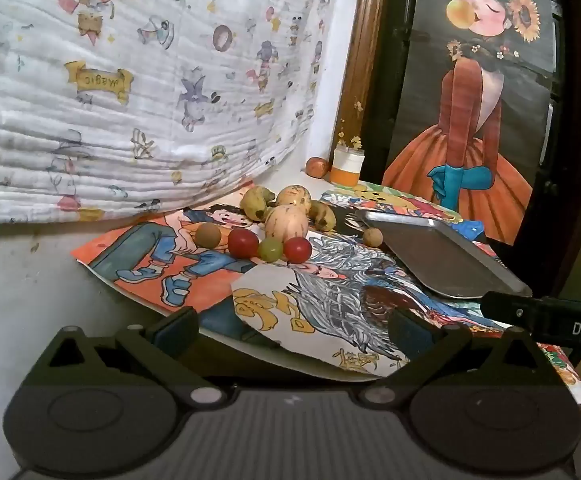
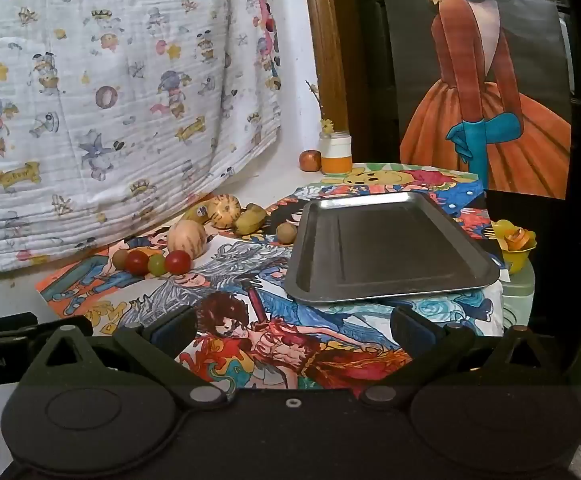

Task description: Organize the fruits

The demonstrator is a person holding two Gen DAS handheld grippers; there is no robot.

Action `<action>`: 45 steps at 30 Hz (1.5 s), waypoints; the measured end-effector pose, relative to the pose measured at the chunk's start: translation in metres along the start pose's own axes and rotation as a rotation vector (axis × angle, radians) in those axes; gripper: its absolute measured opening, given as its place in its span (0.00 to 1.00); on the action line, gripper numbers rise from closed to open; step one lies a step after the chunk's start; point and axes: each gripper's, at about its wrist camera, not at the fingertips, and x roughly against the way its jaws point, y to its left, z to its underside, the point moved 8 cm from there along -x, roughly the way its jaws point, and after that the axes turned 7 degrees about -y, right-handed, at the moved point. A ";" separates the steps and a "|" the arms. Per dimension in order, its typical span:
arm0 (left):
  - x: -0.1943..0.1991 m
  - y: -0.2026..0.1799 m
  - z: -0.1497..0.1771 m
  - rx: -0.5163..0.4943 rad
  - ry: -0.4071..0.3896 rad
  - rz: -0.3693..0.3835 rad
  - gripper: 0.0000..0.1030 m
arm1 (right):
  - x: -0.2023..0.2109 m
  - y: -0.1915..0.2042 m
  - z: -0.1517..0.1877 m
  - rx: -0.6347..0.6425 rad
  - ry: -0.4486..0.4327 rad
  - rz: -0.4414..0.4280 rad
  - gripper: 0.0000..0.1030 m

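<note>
Behind everything hangs a cartoon-print blanket [image 1: 130, 92], and colourful drawings [image 2: 290, 344] cover our table. We've got the metal tray [image 2: 382, 240] sitting bare ahead of the right gripper [image 2: 290, 326], whose jaws are spread wide with nothing in them. Same for our left gripper [image 1: 294, 326]. The fruits [image 1: 282, 224] are piled well ahead of it, cherry tomatoes [image 1: 243, 242] in front, left of the tray.

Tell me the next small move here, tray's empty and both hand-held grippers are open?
Probably ease the left hand-held gripper forward toward the nearest red tomato. It sits at the front of the fruit row, unobstructed, while the metal tray holds nothing yet. The right hand-held gripper faces the tray, away from the fruit.
</note>
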 end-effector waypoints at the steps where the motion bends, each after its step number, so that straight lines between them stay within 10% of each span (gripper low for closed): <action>1: 0.000 0.000 0.000 0.000 0.000 -0.001 1.00 | 0.000 0.000 0.000 0.000 0.000 0.000 1.00; 45: -0.001 0.000 0.004 -0.005 0.024 0.003 1.00 | 0.000 -0.001 0.004 -0.011 0.007 -0.002 1.00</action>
